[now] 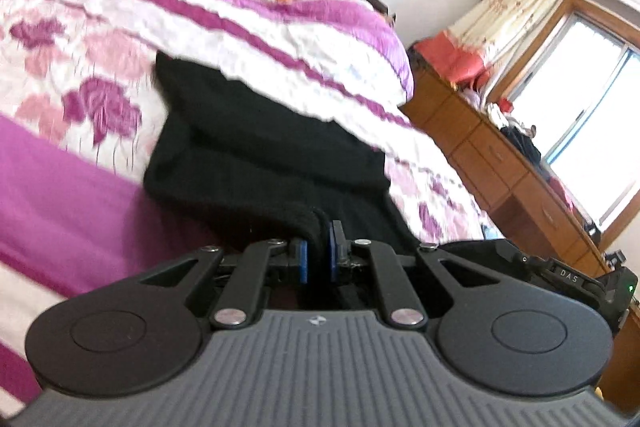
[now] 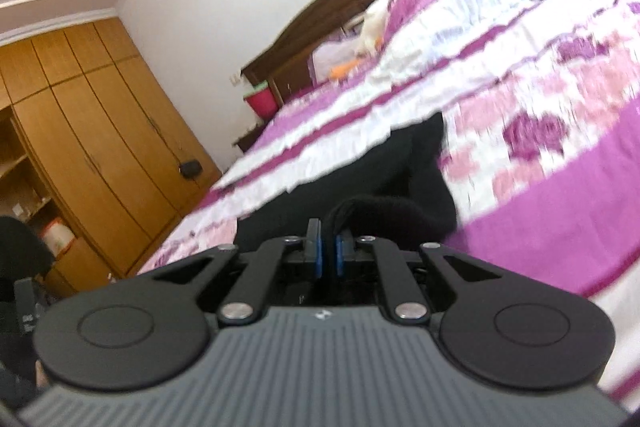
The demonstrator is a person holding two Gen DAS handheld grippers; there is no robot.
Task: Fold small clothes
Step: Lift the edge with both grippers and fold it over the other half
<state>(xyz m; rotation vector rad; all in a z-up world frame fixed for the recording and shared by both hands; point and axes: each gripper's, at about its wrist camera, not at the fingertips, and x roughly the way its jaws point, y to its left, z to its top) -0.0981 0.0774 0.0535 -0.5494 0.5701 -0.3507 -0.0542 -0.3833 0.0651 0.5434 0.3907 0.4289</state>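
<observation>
both claws [image 1: 319, 247] [image 2: 328, 247] clamp black garment [image 1: 256, 147]; "das" legible nearby.

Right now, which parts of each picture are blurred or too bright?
Left wrist view: the window is blown out white, the bedspread is motion-smeared, the left tongs stay sharp. Right wrist view: the bedspread smears too, the black garment shows no detail, and fisheye bends the wardrobe.

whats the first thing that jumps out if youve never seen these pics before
A black garment lies dark on the loud pink, purple and white floral bedspread, mid-frame in both views. Each gripper, left and right, has its blue-padded fingers shut on a bunched edge of it, low in frame.
</observation>
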